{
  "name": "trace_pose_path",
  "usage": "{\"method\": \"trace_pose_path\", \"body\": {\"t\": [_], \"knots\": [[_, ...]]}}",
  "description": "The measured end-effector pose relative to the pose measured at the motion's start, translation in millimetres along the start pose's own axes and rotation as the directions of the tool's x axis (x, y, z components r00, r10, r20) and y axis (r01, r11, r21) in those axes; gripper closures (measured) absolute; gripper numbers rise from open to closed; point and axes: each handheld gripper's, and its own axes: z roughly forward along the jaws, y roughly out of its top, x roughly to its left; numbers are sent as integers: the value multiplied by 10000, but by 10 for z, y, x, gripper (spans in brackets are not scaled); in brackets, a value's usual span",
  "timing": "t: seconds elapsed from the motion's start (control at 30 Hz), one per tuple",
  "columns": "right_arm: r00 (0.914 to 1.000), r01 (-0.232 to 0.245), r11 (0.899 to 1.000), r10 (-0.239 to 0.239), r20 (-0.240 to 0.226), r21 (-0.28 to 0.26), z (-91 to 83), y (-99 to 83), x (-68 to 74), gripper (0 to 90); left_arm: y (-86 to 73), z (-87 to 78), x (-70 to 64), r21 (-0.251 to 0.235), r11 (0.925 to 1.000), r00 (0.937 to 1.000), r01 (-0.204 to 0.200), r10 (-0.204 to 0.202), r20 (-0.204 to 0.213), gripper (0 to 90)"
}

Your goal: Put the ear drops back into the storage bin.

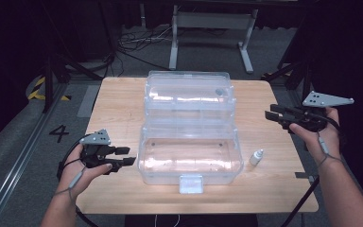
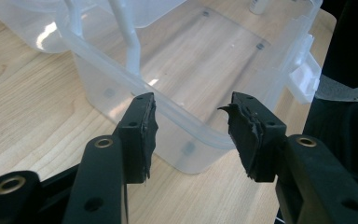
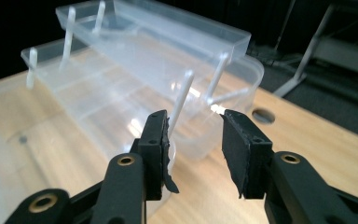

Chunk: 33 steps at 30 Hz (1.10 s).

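the clear plastic box [image 1: 190,158] stands open at the middle of the wooden tabletop [image 1: 118,101]. its lower bin faces you, with a white latch [image 1: 191,183] at the near wall. its tiered trays [image 1: 189,97] are folded up and back behind the bin on thin white link arms. a small white dropper bottle [image 1: 256,157] stands upright on the tabletop just beside the bin's right end, apart from it.

your left claw [image 1: 126,156] sits near the left end of the bin, pointing toward it and not touching it. in the left gripper view its jaws are spread with nothing between them, and they frame the near corner of the clear plastic box [image 2: 186,79]. the latch [image 2: 305,77] shows at the right of that view, and the base of the dropper bottle [image 2: 260,5] at the top edge.

your right claw [image 1: 275,117] is held above the right edge of the tabletop, well apart from the box and pointing left toward the trays. in the right gripper view its jaws are spread and hold nothing. beyond them are the stepped trays [image 3: 154,42] and one white link arm [image 3: 181,105] rising just behind the left jaw; whether it touches that jaw cannot be told.

each hand [image 1: 78,172] grips its tool from the near side, with a cable trailing from the wrist.
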Motion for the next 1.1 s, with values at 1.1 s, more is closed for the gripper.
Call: {"method": "trace_pose_path", "body": {"t": [1.1], "knots": [[9817,1814,8854,-1375,-1315,4281,242,-10,-41,627,-185,-69,61,-279,9942,9906,1043,-1064,-858,480]]}}
